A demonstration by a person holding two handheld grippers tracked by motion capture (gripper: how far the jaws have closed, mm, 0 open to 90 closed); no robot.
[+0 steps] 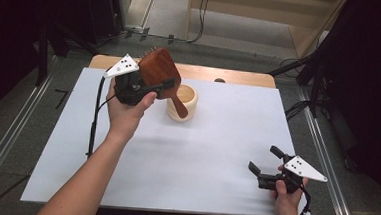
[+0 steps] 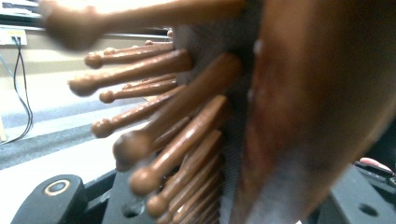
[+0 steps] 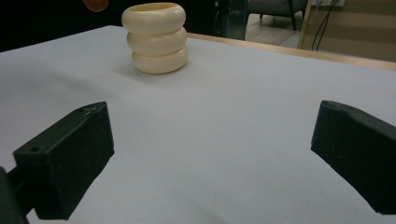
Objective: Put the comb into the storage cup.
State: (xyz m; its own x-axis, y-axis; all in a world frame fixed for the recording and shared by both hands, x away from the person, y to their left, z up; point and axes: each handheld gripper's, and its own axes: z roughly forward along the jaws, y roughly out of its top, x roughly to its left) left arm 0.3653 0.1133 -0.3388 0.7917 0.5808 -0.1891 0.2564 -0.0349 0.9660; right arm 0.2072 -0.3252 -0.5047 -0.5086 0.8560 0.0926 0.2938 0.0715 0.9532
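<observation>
Holding hairbrush (image 1: 159,71) tilted, handle toward cup (image 1: 182,102).

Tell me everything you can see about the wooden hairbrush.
The wooden hairbrush is reddish-brown with a glossy paddle head and a short handle. Round-tipped wooden bristles stand out from a grey pad. The left gripper clamps its head and holds it tilted in the air, handle angled down over the cream ribbed cup.

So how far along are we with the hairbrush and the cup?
Done: the left tongs are shut on the wooden hairbrush, lifted off the table. In hand: its handle tip hangs at the cream ringed cup. Left: lowering it in and releasing. The right tongs rest open, idle.
</observation>
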